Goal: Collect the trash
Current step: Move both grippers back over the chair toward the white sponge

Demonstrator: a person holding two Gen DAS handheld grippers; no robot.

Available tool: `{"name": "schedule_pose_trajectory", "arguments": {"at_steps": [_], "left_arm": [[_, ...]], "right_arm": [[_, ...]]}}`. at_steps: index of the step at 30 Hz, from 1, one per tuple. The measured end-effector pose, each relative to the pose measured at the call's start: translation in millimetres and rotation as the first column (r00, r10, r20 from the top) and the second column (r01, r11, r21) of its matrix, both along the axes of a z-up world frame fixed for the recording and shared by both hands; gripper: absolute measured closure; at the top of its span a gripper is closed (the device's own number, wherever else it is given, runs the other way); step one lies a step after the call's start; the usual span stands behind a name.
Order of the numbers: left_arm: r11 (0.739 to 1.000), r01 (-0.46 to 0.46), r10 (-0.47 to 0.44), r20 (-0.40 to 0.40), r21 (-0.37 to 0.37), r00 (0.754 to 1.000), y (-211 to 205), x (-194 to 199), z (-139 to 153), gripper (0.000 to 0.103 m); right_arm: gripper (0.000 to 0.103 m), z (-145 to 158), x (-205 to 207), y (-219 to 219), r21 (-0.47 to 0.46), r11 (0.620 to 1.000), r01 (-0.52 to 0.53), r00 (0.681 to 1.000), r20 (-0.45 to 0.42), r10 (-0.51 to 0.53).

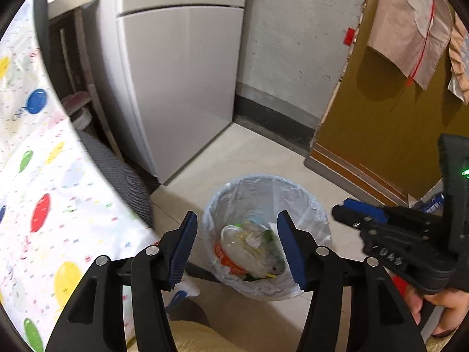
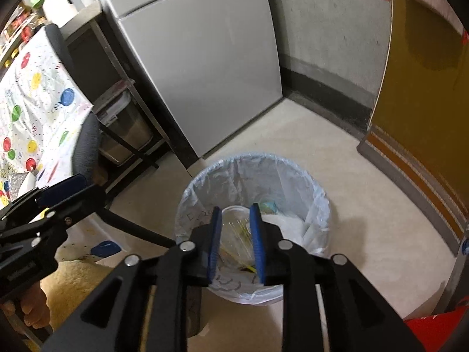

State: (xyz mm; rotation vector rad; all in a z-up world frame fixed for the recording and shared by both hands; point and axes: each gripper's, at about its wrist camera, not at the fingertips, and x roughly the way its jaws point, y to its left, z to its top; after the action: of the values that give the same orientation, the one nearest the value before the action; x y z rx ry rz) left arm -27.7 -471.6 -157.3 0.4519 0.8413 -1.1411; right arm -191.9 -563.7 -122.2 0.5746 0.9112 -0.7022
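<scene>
two grippers hang over a trash bin (image 1: 265, 234) that stands on the pale floor (image 1: 249, 152), near a grey fridge (image 1: 181, 88) and a brown door (image 1: 381, 117). the bin is lined with a thin bluish bag (image 2: 252, 170) and has clear plastic wrappers (image 1: 249, 249) and other rubbish inside. the left gripper (image 1: 236, 248) has its blue-padded fingers (image 1: 181, 246) spread fairly wide with nothing between them; the bin shows through the gap. the right gripper (image 2: 236, 243) has its fingers (image 2: 257, 240) only a little apart, and they hold nothing, with the bin's contents seen below. a tabletop (image 1: 44, 190) with a balloon-print cover lies to the left, beside a dark chair (image 2: 88, 140).
</scene>
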Motion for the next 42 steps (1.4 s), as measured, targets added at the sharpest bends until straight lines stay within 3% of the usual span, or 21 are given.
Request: {"name": "schedule_pose_trajectory", "arguments": {"at_steps": [6, 9, 11, 14, 18, 24, 27, 42], "left_arm": [[0.997, -0.073, 0.072, 0.105, 0.011, 0.992, 35, 5, 19, 0.041], [0.989, -0.148, 0.146, 0.132, 0.005, 0.98, 65, 18, 33, 0.032], [0.981, -0.193, 0.193, 0.131, -0.009, 0.973, 86, 27, 41, 0.027], [0.961, -0.275, 0.273, 0.144, -0.003, 0.951, 122, 43, 53, 0.027], [0.919, -0.395, 0.388, 0.162, 0.011, 0.907, 175, 64, 67, 0.016], [0.847, -0.531, 0.518, 0.201, 0.014, 0.831, 247, 85, 82, 0.016], [0.822, -0.57, 0.556, 0.204, 0.014, 0.806, 276, 90, 88, 0.016], [0.725, -0.689, 0.673, 0.217, -0.006, 0.707, 363, 116, 105, 0.016]], "right_arm": [[0.082, 45, 10, 36, -0.119, 0.991, -0.053, 0.999, -0.006, 0.053], [0.057, 61, 21, 56, -0.158, 0.982, -0.101, 0.995, -0.018, 0.1], [0.054, 70, 33, 74, -0.176, 0.972, -0.155, 0.988, -0.018, 0.154], [0.045, 79, 55, 103, -0.19, 0.953, -0.236, 0.972, -0.021, 0.236], [0.028, 92, 86, 143, -0.206, 0.923, -0.326, 0.943, -0.004, 0.333], [0.027, 102, 132, 193, -0.21, 0.868, -0.45, 0.888, 0.0, 0.461], [0.027, 104, 152, 212, -0.209, 0.845, -0.492, 0.864, 0.005, 0.504], [0.027, 109, 225, 286, -0.2, 0.738, -0.645, 0.755, -0.016, 0.655]]}}
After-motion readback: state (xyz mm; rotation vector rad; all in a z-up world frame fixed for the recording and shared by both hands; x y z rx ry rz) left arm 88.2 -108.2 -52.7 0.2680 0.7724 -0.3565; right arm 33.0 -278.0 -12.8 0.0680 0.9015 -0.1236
